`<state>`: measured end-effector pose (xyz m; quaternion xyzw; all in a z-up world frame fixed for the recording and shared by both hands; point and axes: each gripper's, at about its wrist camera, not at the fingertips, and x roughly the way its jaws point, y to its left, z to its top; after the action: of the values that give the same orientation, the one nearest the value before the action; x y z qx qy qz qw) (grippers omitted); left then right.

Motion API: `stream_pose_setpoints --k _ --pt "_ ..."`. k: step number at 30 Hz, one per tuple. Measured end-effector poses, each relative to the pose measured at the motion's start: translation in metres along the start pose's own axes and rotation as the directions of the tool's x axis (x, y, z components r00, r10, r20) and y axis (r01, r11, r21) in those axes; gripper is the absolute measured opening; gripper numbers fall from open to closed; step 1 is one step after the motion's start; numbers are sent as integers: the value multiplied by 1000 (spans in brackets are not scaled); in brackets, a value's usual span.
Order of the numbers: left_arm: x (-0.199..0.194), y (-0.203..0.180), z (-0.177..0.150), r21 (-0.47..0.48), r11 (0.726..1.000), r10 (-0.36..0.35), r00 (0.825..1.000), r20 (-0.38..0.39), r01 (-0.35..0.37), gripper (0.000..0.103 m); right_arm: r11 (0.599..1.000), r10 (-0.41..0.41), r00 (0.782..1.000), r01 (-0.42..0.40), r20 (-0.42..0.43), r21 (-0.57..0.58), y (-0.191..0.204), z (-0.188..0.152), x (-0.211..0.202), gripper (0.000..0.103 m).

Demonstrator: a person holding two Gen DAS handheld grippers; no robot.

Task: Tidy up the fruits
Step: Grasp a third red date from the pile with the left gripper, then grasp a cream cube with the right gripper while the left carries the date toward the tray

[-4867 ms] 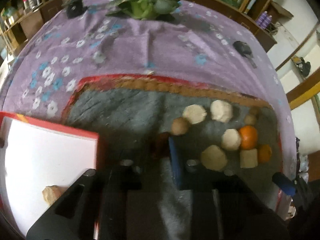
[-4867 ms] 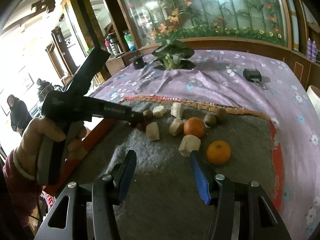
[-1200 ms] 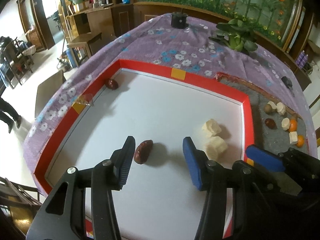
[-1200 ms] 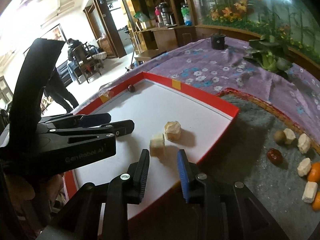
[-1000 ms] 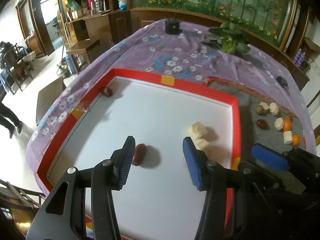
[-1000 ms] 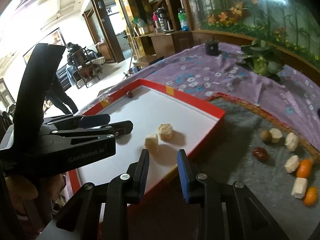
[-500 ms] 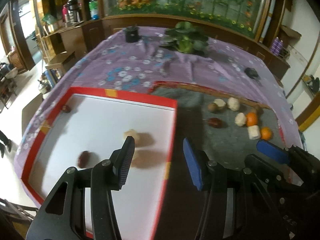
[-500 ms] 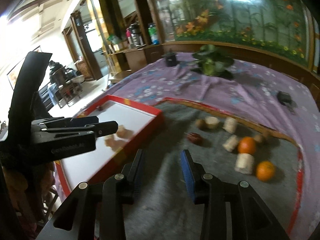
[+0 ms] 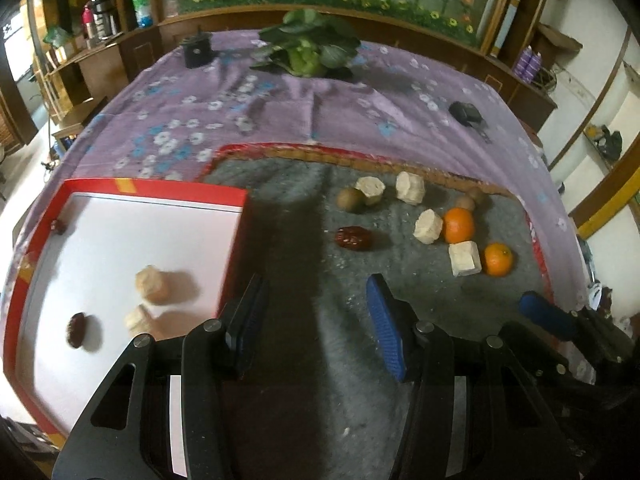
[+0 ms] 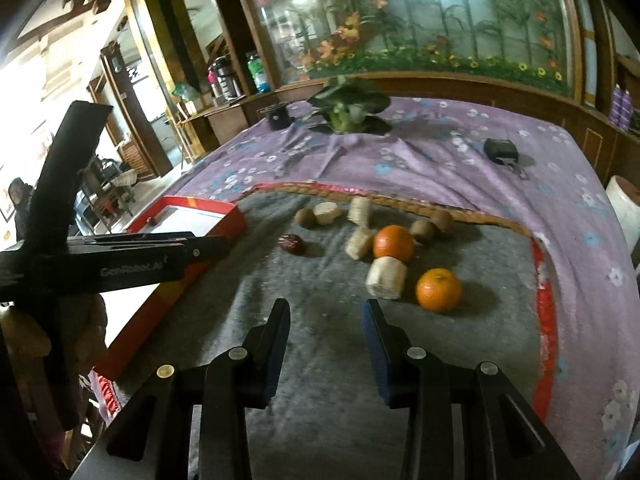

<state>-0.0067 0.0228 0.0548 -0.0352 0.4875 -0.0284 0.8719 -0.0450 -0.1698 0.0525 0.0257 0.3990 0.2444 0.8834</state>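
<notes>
My left gripper [image 9: 316, 312] is open and empty above the grey mat [image 9: 304, 360], just right of the red-rimmed white tray [image 9: 236, 236]. The tray holds two pale banana chunks [image 9: 152, 284] and two red dates [image 9: 76, 330]. On the mat lie a red date [image 9: 354, 238], several pale chunks [image 9: 428, 226], two oranges [image 9: 459, 225] and brown kiwis [image 9: 350, 199]. My right gripper [image 10: 326, 322] is open and empty over the mat, short of a pale chunk [image 10: 386, 278] and an orange [image 10: 438, 290]. The date [image 10: 291, 244] lies ahead left.
A purple flowered cloth [image 9: 248, 112] covers the table. A leafy plant [image 9: 308, 46], a black cup [image 9: 196, 52] and a small black device [image 9: 466, 112] sit at the far side. The left gripper's body [image 10: 120, 264] reaches in at the right view's left.
Both grippers have swung right, away from the tray and toward the fruit on the mat. The left gripper let go of a date in the tray earlier. The right jaws stand wider.
</notes>
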Motion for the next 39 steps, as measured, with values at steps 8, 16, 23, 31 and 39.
stream_pose_setpoints --k 8,16,23,31,39 --pt "26 -14 14 39 998 -39 998 -42 41 50 999 7 1000 -7 -5 39 -18 -4 2 38" --pt "52 -23 20 73 996 -41 996 -74 46 50 999 21 1000 -20 -15 49 -27 -7 9 38" --pt "72 -22 25 69 997 -25 995 -93 32 50 999 35 999 -34 -36 32 -25 -6 20 38" --pt "71 -20 23 95 995 -10 999 -46 14 30 995 85 994 -82 -68 53 -25 -6 35 38" --pt "47 -15 13 93 996 -13 1000 -15 15 30 989 87 992 -76 -91 124 -35 1 53 38"
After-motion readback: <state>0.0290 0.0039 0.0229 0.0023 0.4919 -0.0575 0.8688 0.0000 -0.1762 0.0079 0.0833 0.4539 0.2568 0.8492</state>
